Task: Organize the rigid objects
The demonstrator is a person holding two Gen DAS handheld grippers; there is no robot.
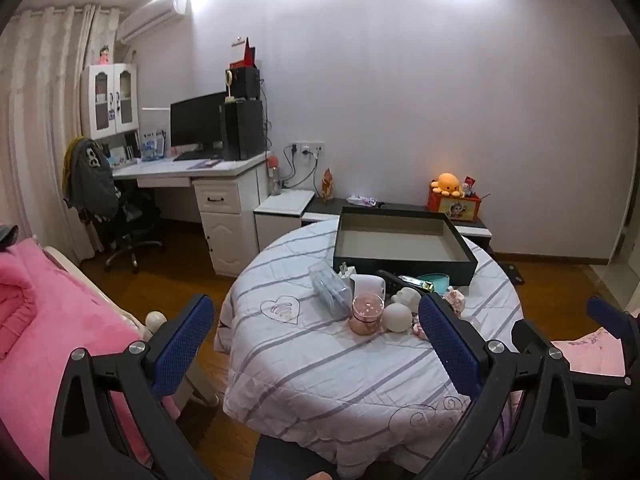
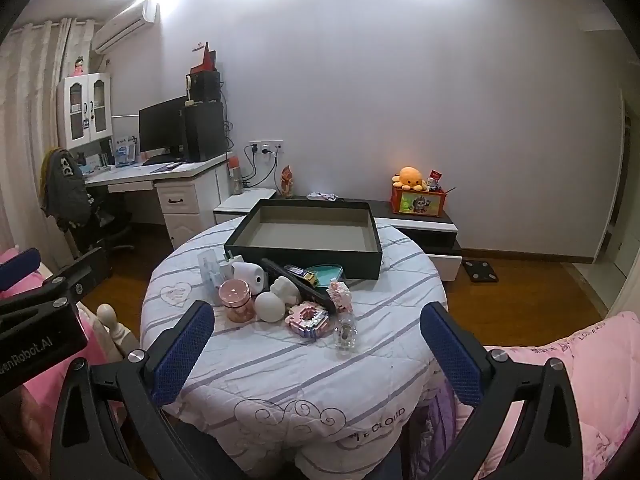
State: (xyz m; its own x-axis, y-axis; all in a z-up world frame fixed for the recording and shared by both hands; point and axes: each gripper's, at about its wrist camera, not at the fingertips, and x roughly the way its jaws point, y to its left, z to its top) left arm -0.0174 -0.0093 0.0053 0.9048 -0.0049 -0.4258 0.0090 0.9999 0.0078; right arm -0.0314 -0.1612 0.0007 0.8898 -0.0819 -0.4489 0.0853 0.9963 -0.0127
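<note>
**A:** How do your tools stand?

**B:** I hold both spread as wide as they go, nothing between the jaws. My left gripper (image 1: 316,344) and my right gripper (image 2: 320,350) hang over the near edge of the round table (image 2: 248,364), tilted down at it, well short of the clutter.

**A:** What lies closest ahead?

**B:** Just beyond my right jaws stands a small clear bottle (image 2: 346,336), upright. Touching it on the far left side is a pink block model (image 2: 308,320). Left of that sit a white ball (image 2: 270,307) and a pink jar (image 2: 237,300), close together; those two are what my left tool faces most directly.

**A:** How will they handle?

**B:** I'd judge the bottle light, slick and easy to tip, so I would pinch it low across its body. The block model looks brittle; I'd take it by its flat outer sides, gently. The ball may roll out of flat pads, so a grip across its widest part seems safest. The jar looks stiff and somewhat heavier; its straight wall offers a good hold.

**A:** And where should they go?

**B:** Probably into the dark open box (image 2: 304,254), empty, farther back behind the pile. A black remote (image 2: 296,286) and a teal heart-shaped tin (image 2: 326,274) lie against its near wall.
</note>
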